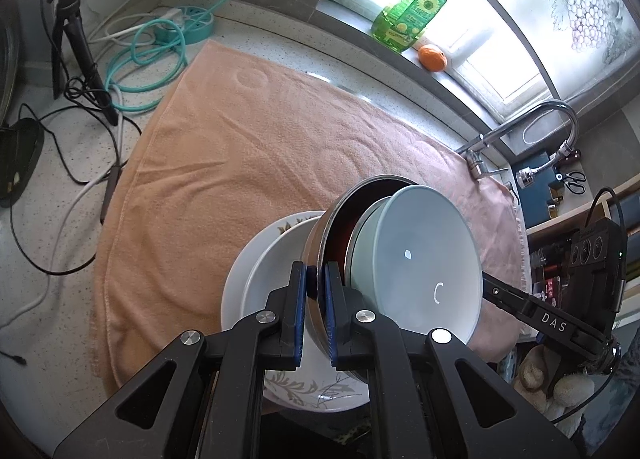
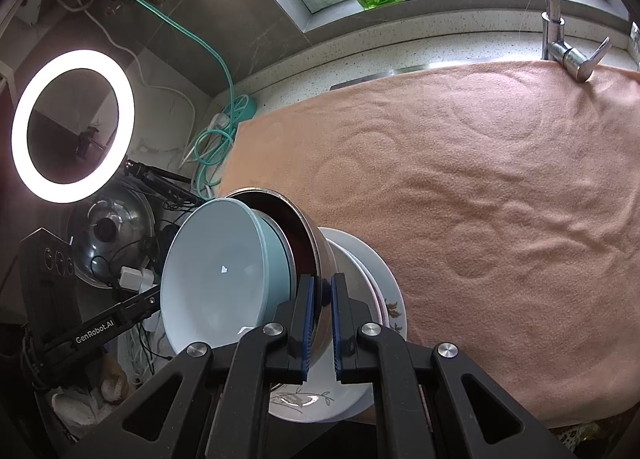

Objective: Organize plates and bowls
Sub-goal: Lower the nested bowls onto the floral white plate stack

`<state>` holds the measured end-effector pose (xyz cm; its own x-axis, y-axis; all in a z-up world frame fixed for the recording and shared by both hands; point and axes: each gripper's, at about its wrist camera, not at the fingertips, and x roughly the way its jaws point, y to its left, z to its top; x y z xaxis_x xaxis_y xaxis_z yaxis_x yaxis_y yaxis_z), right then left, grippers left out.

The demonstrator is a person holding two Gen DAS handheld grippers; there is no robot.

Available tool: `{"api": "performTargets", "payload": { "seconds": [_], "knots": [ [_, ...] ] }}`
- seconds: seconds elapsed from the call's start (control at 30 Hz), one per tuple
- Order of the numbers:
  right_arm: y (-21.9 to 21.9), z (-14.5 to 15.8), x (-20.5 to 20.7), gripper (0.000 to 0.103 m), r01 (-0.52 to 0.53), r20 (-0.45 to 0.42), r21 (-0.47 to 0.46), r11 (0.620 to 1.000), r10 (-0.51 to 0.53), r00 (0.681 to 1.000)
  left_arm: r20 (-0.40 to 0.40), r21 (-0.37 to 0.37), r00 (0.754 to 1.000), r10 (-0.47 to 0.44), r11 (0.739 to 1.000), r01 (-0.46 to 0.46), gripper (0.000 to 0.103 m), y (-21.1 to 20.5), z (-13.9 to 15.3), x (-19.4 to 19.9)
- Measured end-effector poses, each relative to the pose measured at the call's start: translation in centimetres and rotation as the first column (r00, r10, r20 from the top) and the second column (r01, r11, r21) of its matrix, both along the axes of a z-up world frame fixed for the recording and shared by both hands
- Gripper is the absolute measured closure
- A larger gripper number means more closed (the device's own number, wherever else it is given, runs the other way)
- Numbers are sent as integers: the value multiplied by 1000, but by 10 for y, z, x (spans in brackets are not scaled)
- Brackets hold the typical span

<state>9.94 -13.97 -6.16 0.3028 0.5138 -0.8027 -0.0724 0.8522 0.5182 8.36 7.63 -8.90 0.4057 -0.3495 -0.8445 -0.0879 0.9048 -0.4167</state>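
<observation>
A steel bowl (image 1: 320, 235) with a dark red inside holds a pale blue bowl (image 1: 416, 255) nested in it. My left gripper (image 1: 316, 273) is shut on the steel bowl's rim on one side. My right gripper (image 2: 322, 289) is shut on the same steel bowl (image 2: 316, 243) at the opposite side, next to the blue bowl (image 2: 216, 271). Right under the bowls are stacked white plates (image 1: 256, 271) with a leaf pattern, at the near edge of a peach towel (image 1: 240, 147). Whether the steel bowl touches the plates (image 2: 384, 291) I cannot tell.
The towel (image 2: 480, 179) covers most of the counter. A faucet (image 2: 576, 59) stands at its far side; a green soap bottle (image 1: 412, 15) and an orange (image 1: 432, 57) sit on the sill. A tripod (image 1: 76, 47), cables and a teal hose (image 1: 156, 71) crowd the far corner beside a ring light (image 2: 72, 127).
</observation>
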Motion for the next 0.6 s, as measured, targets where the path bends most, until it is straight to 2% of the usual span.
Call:
{"api": "performTargets", "payload": {
  "seconds": [0.6],
  "knots": [
    [5, -11, -15, 95, -24, -31, 3, 1000, 24, 999, -35, 4, 999, 23, 1000, -23, 96, 1, -13, -11]
  ]
}}
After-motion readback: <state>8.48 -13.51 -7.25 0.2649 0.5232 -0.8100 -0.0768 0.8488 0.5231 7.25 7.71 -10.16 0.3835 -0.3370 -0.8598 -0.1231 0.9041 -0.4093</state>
